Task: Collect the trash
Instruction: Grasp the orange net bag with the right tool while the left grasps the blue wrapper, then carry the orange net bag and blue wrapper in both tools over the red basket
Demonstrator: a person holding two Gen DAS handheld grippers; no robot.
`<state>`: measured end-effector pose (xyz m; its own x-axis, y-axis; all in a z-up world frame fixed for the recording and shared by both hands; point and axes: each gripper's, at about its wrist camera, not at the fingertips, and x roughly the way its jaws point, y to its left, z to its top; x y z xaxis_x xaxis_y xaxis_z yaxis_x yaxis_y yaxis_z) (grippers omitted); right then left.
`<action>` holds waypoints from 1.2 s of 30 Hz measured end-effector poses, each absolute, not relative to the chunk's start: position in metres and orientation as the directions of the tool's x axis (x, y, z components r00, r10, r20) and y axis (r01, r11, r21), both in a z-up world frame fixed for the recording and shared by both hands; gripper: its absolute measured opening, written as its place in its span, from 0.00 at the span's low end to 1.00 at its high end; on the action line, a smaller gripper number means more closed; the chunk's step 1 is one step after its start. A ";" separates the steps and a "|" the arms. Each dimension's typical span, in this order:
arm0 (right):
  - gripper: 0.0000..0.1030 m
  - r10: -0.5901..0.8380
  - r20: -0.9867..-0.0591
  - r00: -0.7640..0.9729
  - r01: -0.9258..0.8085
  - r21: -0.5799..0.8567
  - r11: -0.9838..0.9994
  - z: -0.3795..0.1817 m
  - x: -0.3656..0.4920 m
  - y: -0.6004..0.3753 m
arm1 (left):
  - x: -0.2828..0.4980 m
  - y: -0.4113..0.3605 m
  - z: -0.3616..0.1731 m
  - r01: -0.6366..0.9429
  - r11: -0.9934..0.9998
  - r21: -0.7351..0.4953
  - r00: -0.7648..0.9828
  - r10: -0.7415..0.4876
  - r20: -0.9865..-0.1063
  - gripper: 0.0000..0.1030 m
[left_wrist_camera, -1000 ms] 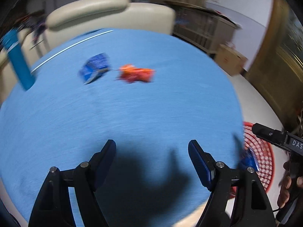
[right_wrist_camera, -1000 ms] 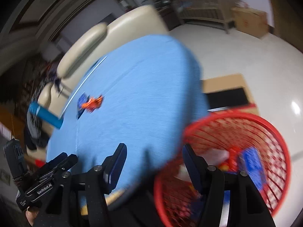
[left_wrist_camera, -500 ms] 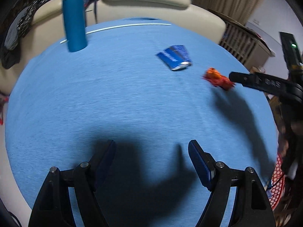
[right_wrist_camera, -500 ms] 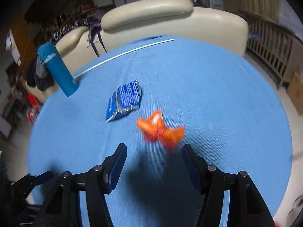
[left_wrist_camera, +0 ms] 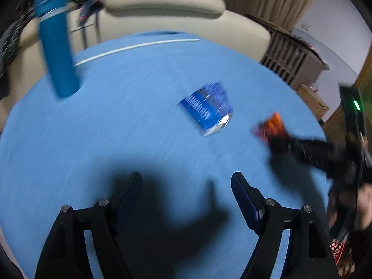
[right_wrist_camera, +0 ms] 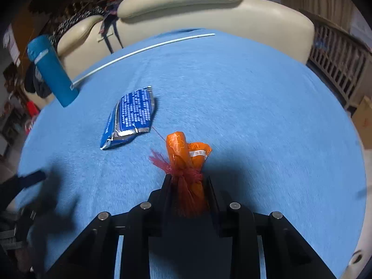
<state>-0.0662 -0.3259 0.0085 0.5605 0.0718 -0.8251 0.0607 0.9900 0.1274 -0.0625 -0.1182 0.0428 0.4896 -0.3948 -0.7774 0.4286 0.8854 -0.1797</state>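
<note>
An orange wrapper bundle with red netting (right_wrist_camera: pixel 186 160) lies on the round blue table (right_wrist_camera: pixel 267 116). My right gripper (right_wrist_camera: pixel 188 180) is shut on its near end; it also shows in the left wrist view (left_wrist_camera: pixel 272 127), held at the right. A blue foil snack packet (right_wrist_camera: pixel 130 118) lies flat just left of it, and shows in the left wrist view (left_wrist_camera: pixel 209 108). My left gripper (left_wrist_camera: pixel 186 193) is open and empty above the table's near part. A sliver of the red mesh basket (left_wrist_camera: pixel 337 248) shows at the lower right.
A tall blue bottle (left_wrist_camera: pixel 57 46) stands at the table's far left, also in the right wrist view (right_wrist_camera: pixel 52 69). A white straw-like rod (right_wrist_camera: pixel 144 51) lies along the far edge. A cream sofa (right_wrist_camera: pixel 209 7) stands behind the table.
My right gripper came from the basket over the table and closed on the orange bundle. My left gripper stayed open while its view swung towards the bottle and packet.
</note>
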 end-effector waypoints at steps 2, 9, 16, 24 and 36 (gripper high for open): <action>0.29 0.096 -0.815 0.571 0.088 0.177 0.980 0.010 -0.079 -0.338 | -0.045 -0.137 0.046 0.470 0.866 -0.168 0.479 -0.410 -0.776 0.77; 0.29 0.137 -0.792 0.595 0.152 0.279 0.948 0.007 -0.125 -0.356 | 0.009 -0.194 0.050 0.487 0.857 -0.169 0.434 -0.405 -0.805 0.79; 0.29 0.168 -0.779 0.605 0.152 0.320 0.935 0.010 -0.131 -0.357 | 0.025 -0.235 0.018 0.496 0.868 0.012 0.429 -0.233 -0.872 0.91; 0.29 0.182 -0.765 0.618 0.162 0.350 0.922 0.009 -0.139 -0.362 | 0.007 -0.205 0.038 0.496 0.867 -0.054 0.465 -0.317 -0.827 0.54; 0.29 0.169 -0.729 0.663 0.152 0.352 0.924 0.036 -0.174 -0.344 | -0.057 -0.156 0.046 0.446 0.883 -0.142 0.466 -0.365 -0.806 0.51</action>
<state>-0.1744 -0.3440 0.0364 0.6632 0.1688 -0.7292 0.1517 0.9237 0.3519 -0.0572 -0.1564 0.0459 0.4664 -0.3654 -0.8056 0.4464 0.8834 -0.1423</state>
